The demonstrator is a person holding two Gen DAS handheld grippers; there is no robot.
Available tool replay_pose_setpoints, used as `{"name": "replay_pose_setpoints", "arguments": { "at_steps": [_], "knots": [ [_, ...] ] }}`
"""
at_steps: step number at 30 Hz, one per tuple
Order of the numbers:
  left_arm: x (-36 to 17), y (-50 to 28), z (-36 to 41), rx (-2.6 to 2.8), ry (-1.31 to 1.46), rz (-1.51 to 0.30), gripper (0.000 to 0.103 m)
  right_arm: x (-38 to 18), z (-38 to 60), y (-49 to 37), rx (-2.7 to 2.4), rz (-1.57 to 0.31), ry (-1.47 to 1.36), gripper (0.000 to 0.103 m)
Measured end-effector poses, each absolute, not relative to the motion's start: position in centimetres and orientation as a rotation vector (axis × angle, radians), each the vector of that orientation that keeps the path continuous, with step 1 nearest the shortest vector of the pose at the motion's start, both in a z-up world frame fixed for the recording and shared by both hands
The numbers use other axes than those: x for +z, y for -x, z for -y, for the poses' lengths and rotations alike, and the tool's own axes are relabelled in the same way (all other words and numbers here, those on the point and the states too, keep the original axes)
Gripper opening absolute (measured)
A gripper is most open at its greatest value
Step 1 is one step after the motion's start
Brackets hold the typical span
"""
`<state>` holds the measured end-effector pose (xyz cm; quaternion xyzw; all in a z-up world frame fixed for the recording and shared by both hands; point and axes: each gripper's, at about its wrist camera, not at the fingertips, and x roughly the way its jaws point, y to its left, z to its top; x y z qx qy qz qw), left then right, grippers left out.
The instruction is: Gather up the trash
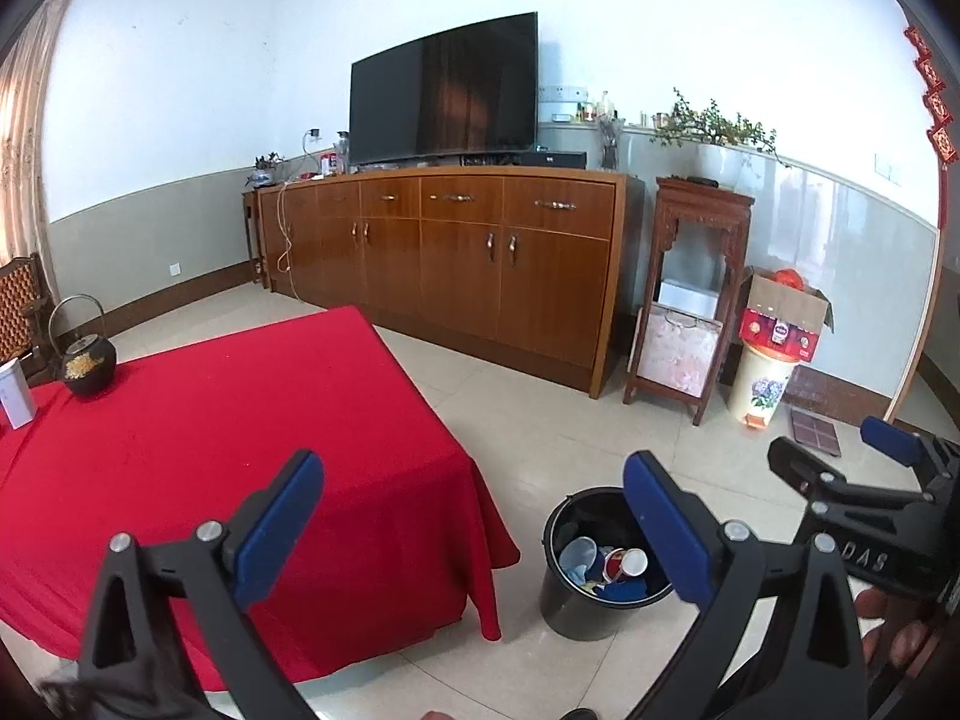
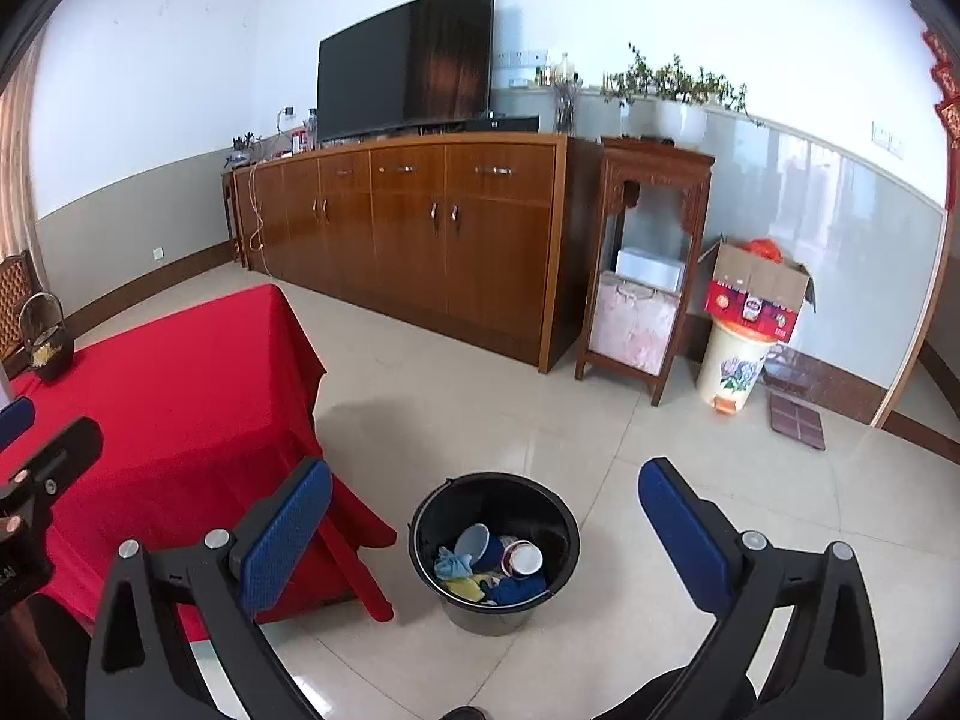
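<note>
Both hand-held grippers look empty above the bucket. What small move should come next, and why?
Probably swing the left hand-held gripper back over the red tablecloth to look for leftovers. Both it and the right hand-held gripper are open and empty; cups already lie in the black bucket, and no loose trash shows.

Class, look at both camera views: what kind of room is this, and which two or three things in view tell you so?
Most likely a home living room. A large flat-screen television stands on a long wooden sideboard, potted plants line the ledge beside it, and a table with a red tablecloth sits in front.
</note>
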<state>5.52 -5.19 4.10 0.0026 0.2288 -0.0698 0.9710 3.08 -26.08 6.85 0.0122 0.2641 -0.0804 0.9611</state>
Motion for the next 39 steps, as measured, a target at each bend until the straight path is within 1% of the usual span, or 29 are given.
{"name": "replay_pose_setpoints", "arguments": {
  "at_steps": [6,39],
  "knots": [
    [3.6,-5.0,4.4,-0.125,0.005,-0.458,0.101,7.1,23.9,-2.4,-0.158,-0.507,0.033,0.103],
    [3.0,-4.9,4.6,-0.148,0.0,-0.493,0.101,6.9,24.2,-2.5,-0.168,-0.511,0.034,0.103]
  ]
}}
